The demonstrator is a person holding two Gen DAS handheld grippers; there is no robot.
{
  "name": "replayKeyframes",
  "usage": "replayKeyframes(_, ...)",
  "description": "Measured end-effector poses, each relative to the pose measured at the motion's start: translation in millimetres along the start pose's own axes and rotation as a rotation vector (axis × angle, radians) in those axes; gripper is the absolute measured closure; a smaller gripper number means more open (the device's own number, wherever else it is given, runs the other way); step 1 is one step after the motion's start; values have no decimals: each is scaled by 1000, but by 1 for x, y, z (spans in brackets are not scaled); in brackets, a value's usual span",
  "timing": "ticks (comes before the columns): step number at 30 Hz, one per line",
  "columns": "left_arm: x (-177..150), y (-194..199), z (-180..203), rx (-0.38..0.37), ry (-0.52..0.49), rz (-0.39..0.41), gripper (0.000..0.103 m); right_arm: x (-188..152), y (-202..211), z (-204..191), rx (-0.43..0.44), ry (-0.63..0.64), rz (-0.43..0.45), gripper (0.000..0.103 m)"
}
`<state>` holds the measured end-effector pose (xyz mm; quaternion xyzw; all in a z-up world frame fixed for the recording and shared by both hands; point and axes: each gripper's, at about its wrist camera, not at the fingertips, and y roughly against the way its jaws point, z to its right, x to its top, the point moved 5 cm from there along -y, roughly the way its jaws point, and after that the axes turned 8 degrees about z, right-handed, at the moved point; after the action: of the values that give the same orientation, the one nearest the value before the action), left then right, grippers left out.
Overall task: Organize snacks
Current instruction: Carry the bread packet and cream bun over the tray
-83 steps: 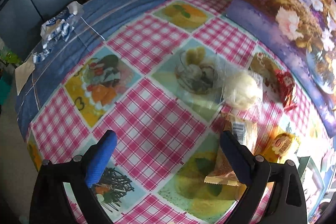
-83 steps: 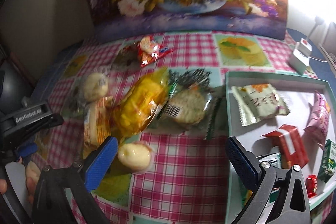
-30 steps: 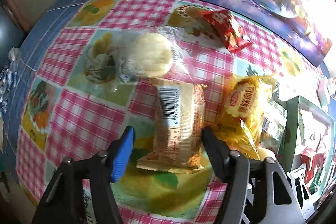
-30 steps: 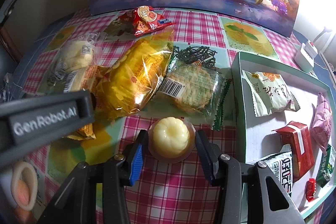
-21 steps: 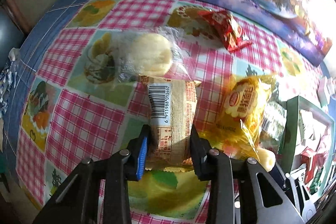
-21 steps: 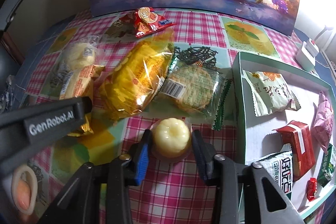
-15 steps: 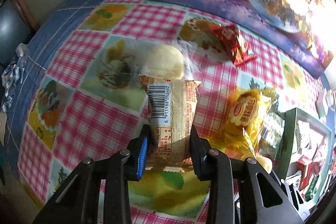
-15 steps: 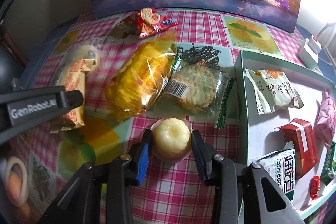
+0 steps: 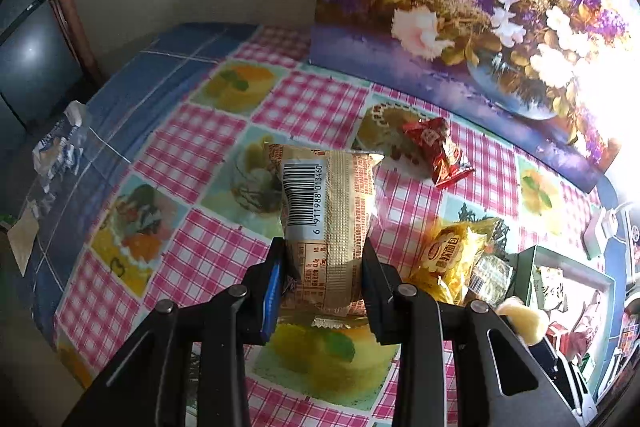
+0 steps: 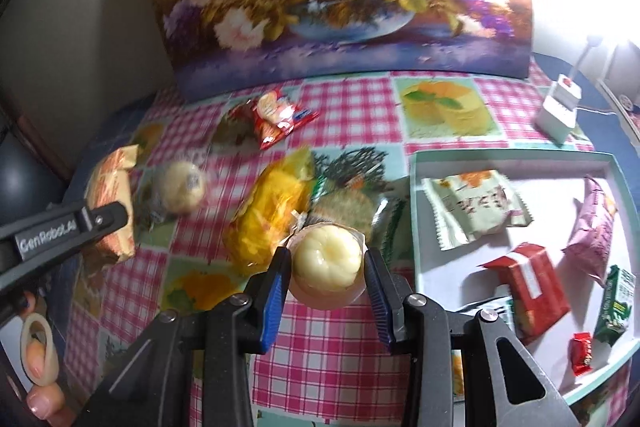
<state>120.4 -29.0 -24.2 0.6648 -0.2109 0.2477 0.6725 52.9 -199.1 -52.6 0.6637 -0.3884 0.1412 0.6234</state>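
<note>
Teal-rimmed white tray (image 10: 416, 187) at right frame holds six snacks already, left gripper (image 9: 324, 267) clamps tan barcode-printed bread packet (image 9: 328, 211) mid-frame, right gripper (image 10: 326, 267) clamps yellow jelly cup (image 10: 326, 257), four wrapped snacks left on checked tablecloth (image 10: 344, 347).

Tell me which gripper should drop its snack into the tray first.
Right. The right gripper holds the jelly cup just beside the tray; the left gripper, with the barcoded bun packet, is farther away.
</note>
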Motion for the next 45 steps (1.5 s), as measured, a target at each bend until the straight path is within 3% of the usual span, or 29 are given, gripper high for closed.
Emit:
replayKeyframes(12, -1, 28, 41, -66, 9, 35, 67, 36, 29, 58, -110, -143, 105, 63)
replayKeyframes(20, -7, 35, 98, -139, -85, 45, 67, 60, 34, 113, -198, -261, 141, 63)
replayKeyframes(32, -32, 18, 177, -281, -213, -40, 66, 64, 3, 168, -227, -378, 78, 62)
replayKeyframes(38, -51, 12, 200, -299, -277, -75, 66, 44, -16, 183, -240, -399, 11, 62)
replayKeyframes(45, -65, 12, 216, -300, -351, -84, 66, 37, -11, 211, -303, -432, -3, 62)
